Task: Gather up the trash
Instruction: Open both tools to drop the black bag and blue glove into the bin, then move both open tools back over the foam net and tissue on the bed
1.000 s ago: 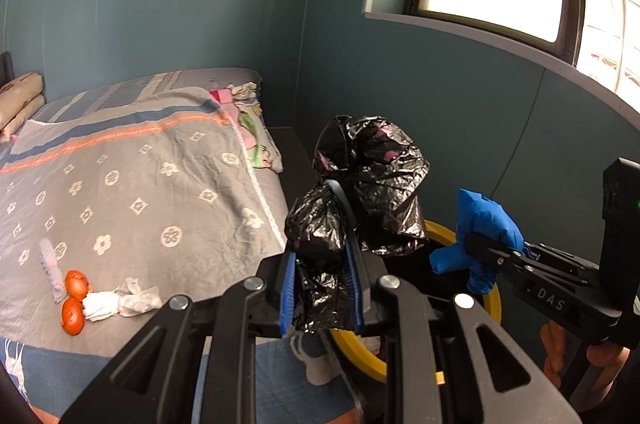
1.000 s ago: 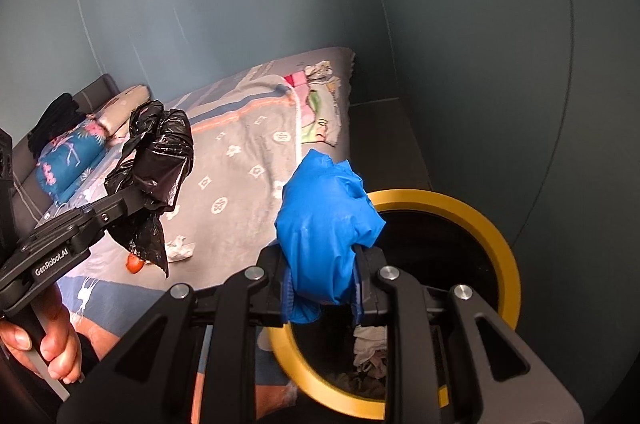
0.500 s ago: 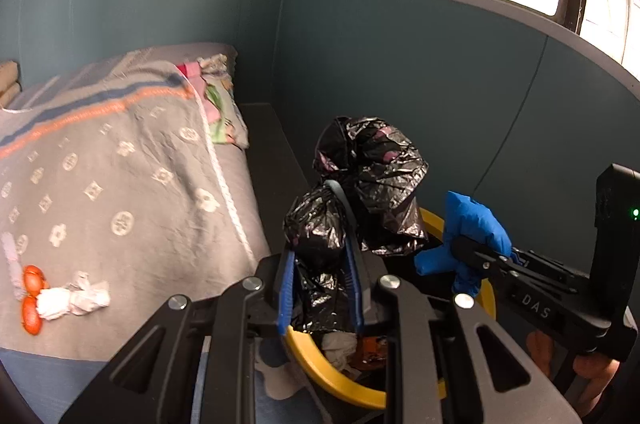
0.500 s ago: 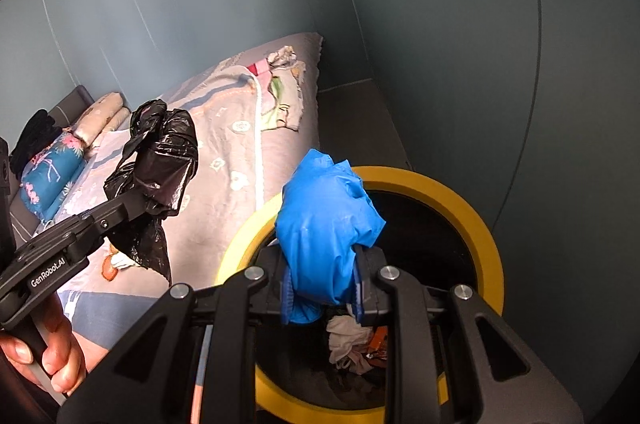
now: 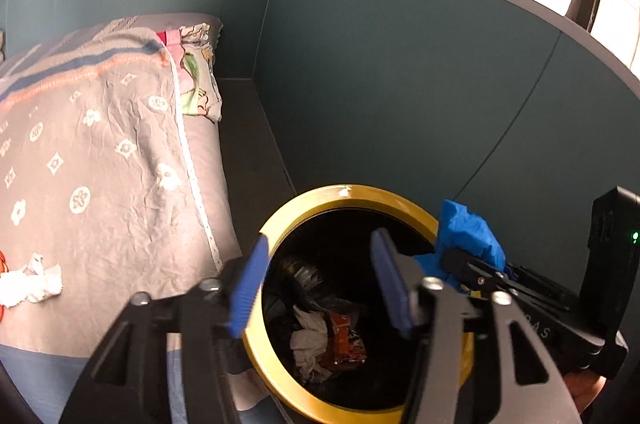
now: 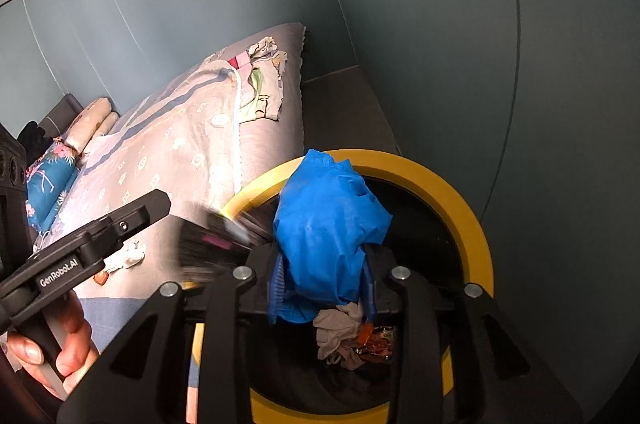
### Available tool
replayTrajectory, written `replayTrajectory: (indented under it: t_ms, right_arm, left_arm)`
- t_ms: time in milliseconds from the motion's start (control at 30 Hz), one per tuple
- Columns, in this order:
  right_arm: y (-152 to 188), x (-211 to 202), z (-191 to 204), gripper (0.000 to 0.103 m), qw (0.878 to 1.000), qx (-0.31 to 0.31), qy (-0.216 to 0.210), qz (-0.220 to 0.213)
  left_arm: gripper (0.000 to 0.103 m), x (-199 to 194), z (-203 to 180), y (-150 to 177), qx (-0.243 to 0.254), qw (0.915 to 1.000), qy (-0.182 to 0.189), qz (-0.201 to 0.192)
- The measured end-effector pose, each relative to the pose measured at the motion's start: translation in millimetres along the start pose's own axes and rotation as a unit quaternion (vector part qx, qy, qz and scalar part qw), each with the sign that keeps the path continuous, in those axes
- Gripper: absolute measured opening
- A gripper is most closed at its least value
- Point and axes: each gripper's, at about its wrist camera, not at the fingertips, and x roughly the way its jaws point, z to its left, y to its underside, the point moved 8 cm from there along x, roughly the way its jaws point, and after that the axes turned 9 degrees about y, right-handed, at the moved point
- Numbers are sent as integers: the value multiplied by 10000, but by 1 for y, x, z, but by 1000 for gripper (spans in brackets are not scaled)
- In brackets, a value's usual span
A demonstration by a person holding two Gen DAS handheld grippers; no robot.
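Yellow-rimmed bin [image 5: 304, 201]; blue wad [image 6: 328, 224]; possibly floral grey bedspread [image 5: 100, 163].

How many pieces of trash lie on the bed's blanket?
2: a crumpled white tissue near the front edge of the blanket, and an orange scrap just beside it. More may lie outside the view.

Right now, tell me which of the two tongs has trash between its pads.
The right tongs: a blue plastic wad sits between its opening jaws, above the yellow-rimmed bin. The left tongs, also opening, have nothing between them.
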Motion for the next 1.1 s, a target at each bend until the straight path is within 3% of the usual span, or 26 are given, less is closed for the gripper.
replayTrajectory:
  t_ms: [100,333,767,1100]
  right_arm:
    - [2,1,-4,44,10000,70,28,11]
    - [1,1,-8,58,9998,219,-8,35]
    - [0,-19,20,66,9994,-25,-298,-175]
    - [0,-40,77,73,9960,-527,-637,-348]
  left_arm:
    - [70,-3,6,-1,-49,9999,-126,-50]
    - [76,-14,21,-3,-254,9993,-259,-103]
    - [88,-66,54,-10,-274,9947,-833,-541]
    - [95,-130,99,-12,-447,9842,-1434,-935]
